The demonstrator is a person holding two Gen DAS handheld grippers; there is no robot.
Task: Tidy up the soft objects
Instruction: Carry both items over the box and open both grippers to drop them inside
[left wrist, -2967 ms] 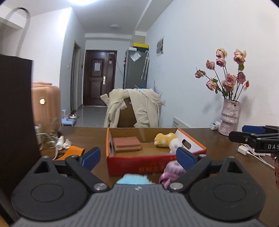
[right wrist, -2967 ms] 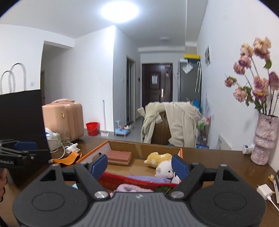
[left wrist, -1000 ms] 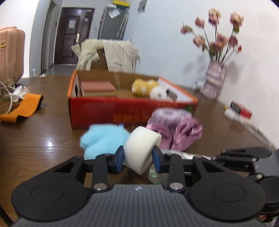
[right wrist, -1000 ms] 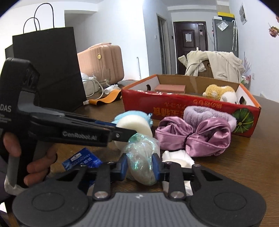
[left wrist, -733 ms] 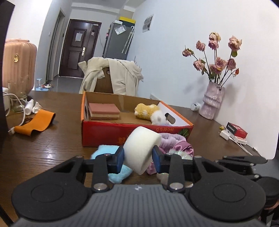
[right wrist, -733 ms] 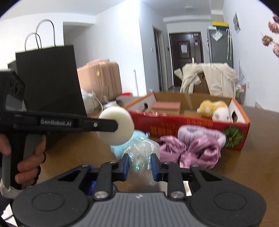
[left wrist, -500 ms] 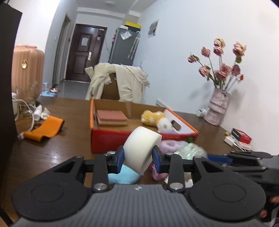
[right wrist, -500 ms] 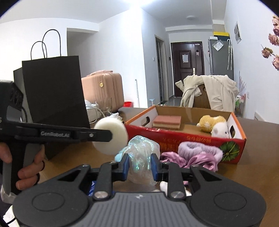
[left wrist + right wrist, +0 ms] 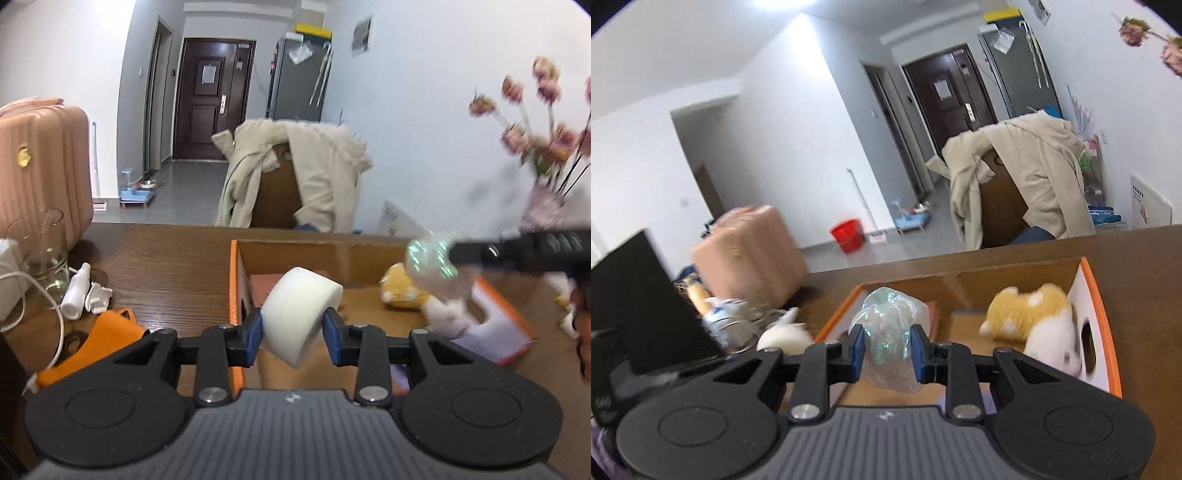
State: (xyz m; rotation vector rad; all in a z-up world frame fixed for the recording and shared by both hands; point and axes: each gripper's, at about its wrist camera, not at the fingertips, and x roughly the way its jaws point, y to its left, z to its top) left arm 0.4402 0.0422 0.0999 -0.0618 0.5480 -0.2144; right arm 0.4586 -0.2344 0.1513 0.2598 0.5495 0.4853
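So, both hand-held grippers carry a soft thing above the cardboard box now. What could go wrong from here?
1. The white foam roll sits tilted in the left hand-held gripper, mostly above the pads; it might slip out early.
2. The crinkly plastic bundle in the right hand-held gripper is squashed and slippery, so it could fall beside the cardboard box.
3. The two grippers are close over the box, so they may bump.

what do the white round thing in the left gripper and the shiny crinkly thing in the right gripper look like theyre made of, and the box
White round piece: likely foam or sponge, matte, with a slight dent where the pads press it.
Crinkly bundle: probably thin clear plastic film with an iridescent green sheen, wrinkled and see-through.
Box: cardboard, plain brown inside, with an orange printed rim.
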